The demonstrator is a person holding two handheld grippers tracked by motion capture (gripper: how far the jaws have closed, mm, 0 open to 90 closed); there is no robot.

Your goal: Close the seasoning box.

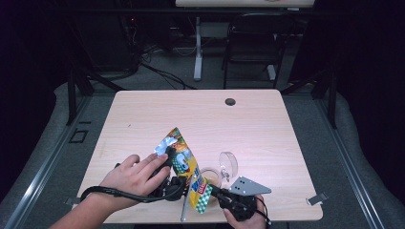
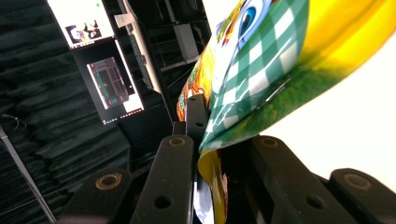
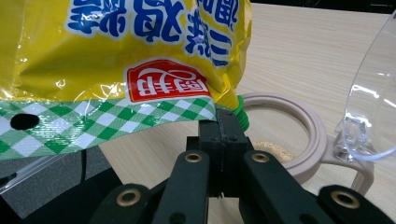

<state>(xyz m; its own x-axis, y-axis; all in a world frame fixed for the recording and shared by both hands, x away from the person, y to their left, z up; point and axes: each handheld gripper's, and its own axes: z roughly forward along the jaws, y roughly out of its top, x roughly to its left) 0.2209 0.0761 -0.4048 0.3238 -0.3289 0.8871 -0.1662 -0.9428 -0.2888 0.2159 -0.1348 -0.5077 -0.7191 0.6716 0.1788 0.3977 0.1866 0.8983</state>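
Pinching the bag point(image 1: 184, 164) at its upper part, the left gripper point(image 1: 173, 168) has its jaws closed on the green-check and yellow foil. Right of it, the right gripper point(image 1: 213, 190) clamps the bag's checked lower edge, under blue Chinese characters and a red logo. Behind that edge sits a jar point(image 1: 210, 176) with its clear lid point(image 1: 228, 163) flipped open.

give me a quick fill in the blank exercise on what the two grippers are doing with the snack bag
1. The yellow foil snack bag has a green and white ____ border.
2. The right gripper is shut on the bag's ____ edge.
3. The round beige container has a clear ____ flipped open beside it.
4. The left gripper is shut on the ____.

Missing words: checked; checked; lid; bag
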